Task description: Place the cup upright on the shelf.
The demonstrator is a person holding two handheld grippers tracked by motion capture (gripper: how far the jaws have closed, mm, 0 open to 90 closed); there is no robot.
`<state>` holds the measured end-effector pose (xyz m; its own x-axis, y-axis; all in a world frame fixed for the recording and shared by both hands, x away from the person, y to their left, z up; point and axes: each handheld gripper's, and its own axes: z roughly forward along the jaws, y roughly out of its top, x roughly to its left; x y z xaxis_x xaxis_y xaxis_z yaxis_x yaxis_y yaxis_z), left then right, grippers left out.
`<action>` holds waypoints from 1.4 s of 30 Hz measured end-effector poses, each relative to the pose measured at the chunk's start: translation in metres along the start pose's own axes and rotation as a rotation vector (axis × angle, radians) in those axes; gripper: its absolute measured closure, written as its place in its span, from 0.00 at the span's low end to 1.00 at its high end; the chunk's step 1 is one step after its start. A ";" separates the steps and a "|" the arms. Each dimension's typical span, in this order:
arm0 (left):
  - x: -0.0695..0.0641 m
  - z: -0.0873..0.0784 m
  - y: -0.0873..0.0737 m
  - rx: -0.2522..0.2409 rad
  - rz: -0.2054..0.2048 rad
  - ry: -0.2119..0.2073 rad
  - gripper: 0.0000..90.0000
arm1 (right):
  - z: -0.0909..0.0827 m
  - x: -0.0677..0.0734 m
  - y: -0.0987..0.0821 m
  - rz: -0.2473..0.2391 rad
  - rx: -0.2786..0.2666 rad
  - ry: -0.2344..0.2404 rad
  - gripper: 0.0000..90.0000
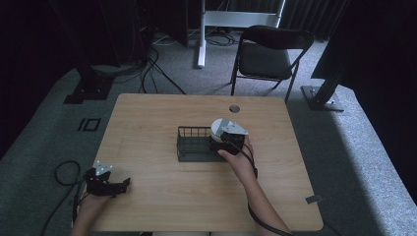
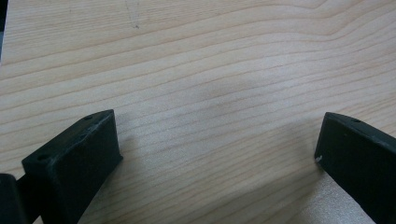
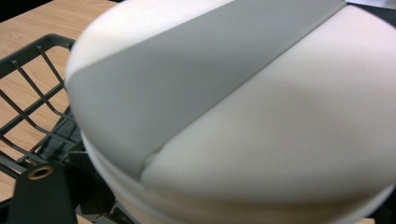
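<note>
High view, item one: white round container [image 1: 217,127] sat at the right end of the black wire basket [image 1: 193,143], mid-tabletop [image 1: 147,118]. My right hand-held gripper [image 1: 229,137] hid its near-right side; grip unclear. Left hand-held gripper [image 1: 120,185] lay open, near-left, well apart.

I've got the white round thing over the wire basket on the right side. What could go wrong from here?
1. The white round container with a grey band sits very close in the right gripper view, hiding the jaws' hold on it; a shallow grip could let it slip.
2. It hangs by the right end of the black wire basket; lowering it could catch the rim and tip or shove the light basket.
3. The left gripper rests open far away on the wooden table, steadying nothing.
</note>
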<state>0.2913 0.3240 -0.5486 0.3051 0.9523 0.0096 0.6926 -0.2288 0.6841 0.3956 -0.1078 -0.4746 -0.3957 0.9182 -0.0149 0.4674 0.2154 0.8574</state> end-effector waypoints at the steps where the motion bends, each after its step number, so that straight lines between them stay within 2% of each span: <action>1: 0.000 0.000 0.000 -0.001 -0.001 0.000 0.00 | 0.000 -0.001 -0.001 -0.002 -0.001 0.002 0.14; 17: 0.000 0.000 0.000 -0.001 -0.001 0.000 0.00 | -0.015 -0.005 -0.007 -0.022 -0.046 0.039 0.13; 34: 0.000 0.000 0.000 -0.001 -0.001 0.000 0.00 | -0.035 -0.010 -0.018 -0.027 -0.076 0.056 0.13; 42: 0.000 0.000 0.000 0.000 0.000 0.000 0.00 | -0.046 -0.019 -0.025 -0.018 -0.090 0.045 0.13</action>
<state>0.2913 0.3240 -0.5486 0.3051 0.9523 0.0096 0.6925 -0.2288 0.6842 0.3551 -0.1462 -0.4719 -0.4394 0.8983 -0.0096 0.3878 0.1994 0.8999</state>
